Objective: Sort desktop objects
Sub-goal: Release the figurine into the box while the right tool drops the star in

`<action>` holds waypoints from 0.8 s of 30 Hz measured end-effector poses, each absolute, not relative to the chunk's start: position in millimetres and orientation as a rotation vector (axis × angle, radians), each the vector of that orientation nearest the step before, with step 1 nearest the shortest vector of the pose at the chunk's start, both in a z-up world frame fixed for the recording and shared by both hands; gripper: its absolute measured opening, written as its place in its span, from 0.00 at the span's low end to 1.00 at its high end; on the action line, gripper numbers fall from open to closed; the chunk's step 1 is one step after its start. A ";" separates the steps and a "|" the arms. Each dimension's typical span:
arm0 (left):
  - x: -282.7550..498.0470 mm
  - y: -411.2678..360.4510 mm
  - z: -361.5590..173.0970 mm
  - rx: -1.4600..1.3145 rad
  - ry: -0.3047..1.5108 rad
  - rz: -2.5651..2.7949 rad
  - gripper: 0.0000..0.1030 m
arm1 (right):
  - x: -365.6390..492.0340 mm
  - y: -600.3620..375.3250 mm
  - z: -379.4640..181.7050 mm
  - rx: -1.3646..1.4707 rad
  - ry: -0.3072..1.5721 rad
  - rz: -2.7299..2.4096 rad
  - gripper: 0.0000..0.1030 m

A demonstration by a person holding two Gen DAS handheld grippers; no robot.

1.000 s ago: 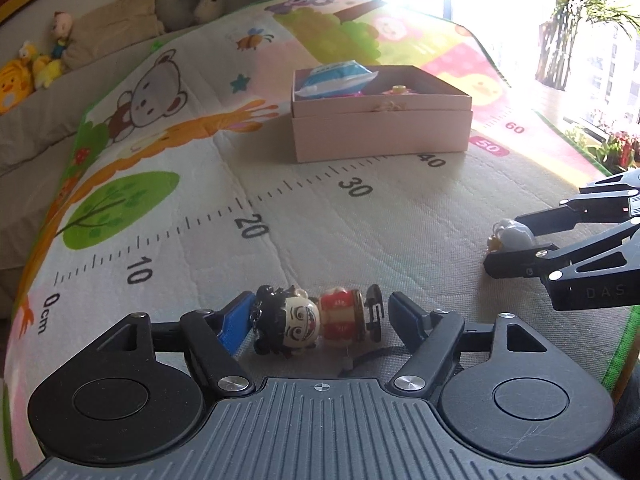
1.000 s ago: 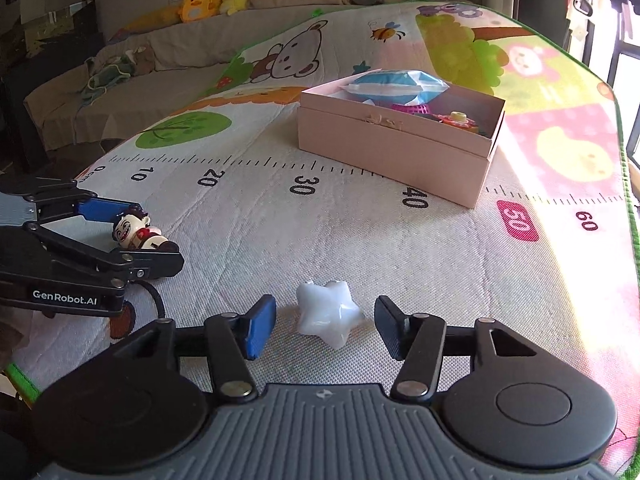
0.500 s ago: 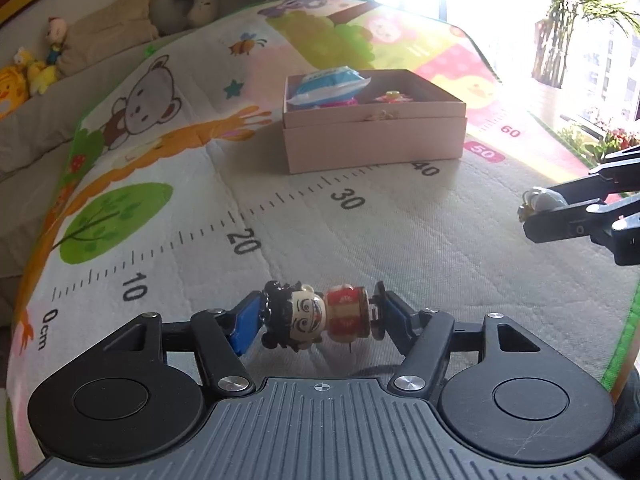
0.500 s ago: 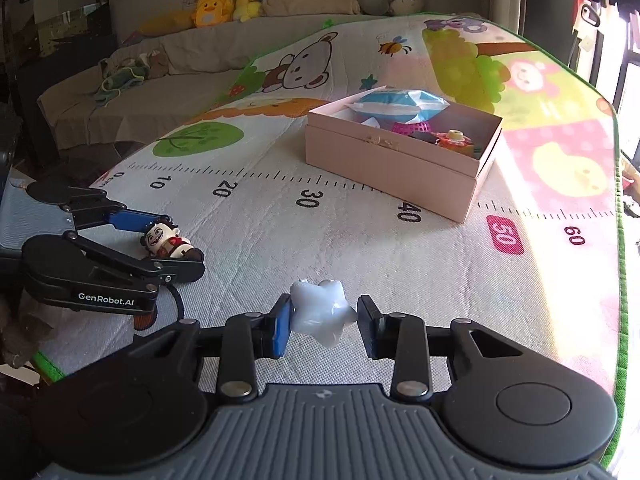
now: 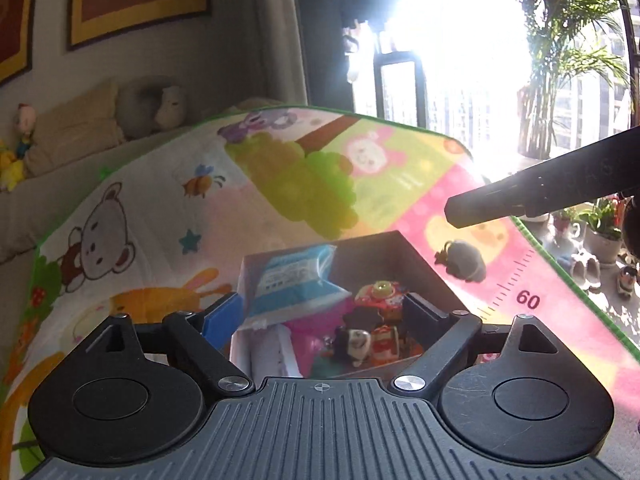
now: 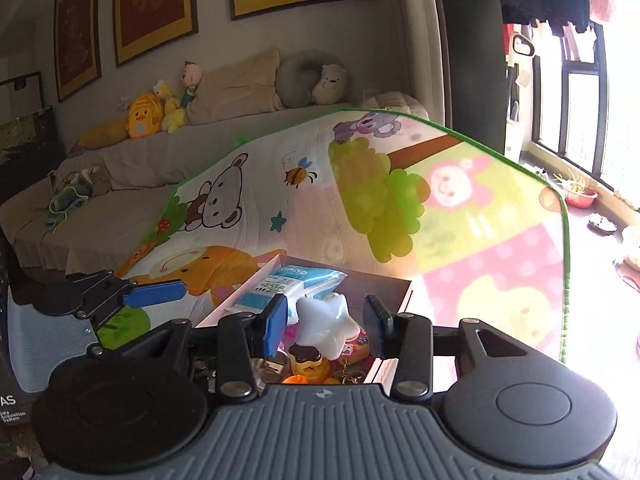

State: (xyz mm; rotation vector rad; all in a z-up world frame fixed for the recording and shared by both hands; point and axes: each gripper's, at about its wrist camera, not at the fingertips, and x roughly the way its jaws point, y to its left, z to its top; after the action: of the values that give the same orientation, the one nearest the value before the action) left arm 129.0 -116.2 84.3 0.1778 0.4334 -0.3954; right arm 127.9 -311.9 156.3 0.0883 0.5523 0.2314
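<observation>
A: Two items at the pink box (image 5: 436, 276) at once. The figurine (image 5: 368, 342) lies inside it, among the other toys, beside the blue-and-white packet (image 5: 292, 284).

B: Left gripper (image 5: 320, 312)?

A: Jaws spread wide and opening. The figurine sits below and between them, and neither pad touches it. I judge that one delivered.

B: And the other?

A: Right gripper (image 6: 326, 322) hangs over the box's near end, jaws at middling width and opening. The white star (image 6: 326, 328) is between them, above the toys. A gap shows on the black finger's side. It sits close against the blue pad; I cannot tell whether it touches. It looks let go, not yet settled.

B: Which way do they lie?

A: The figurine is on its side, long axis running across the left wrist view, pale head to the left and red body to the right. The star has no real long axis. Its broad face is tipped toward the camera, and one arm points down and right.

B: What's left?

A: The star has to land and both grippers have to come away. The play mat (image 5: 160, 200) beyond the box shows only its print. The near part is hidden under the gripper bodies, so I cannot say whether more things wait.
</observation>
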 end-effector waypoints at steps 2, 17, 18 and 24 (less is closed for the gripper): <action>124.5 -101.8 70.6 0.169 0.457 -0.351 0.94 | 145.3 -311.8 144.8 0.107 0.587 0.230 0.46; 97.2 -41.2 22.3 0.109 0.621 -0.236 0.97 | 264.0 -202.2 88.6 -0.013 0.716 0.235 0.43; 93.4 -38.9 21.2 0.106 0.625 -0.240 0.98 | 259.4 -203.9 88.4 0.003 0.739 0.270 0.42; 77.5 -34.6 11.3 0.129 0.646 -0.226 1.00 | 232.0 -226.4 96.2 0.026 0.726 0.185 0.42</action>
State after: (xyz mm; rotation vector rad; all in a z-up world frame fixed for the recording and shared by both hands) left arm 77.5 -34.6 11.3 0.1288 0.6463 -0.2262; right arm 232.0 -226.4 96.2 0.0263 0.7264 0.1850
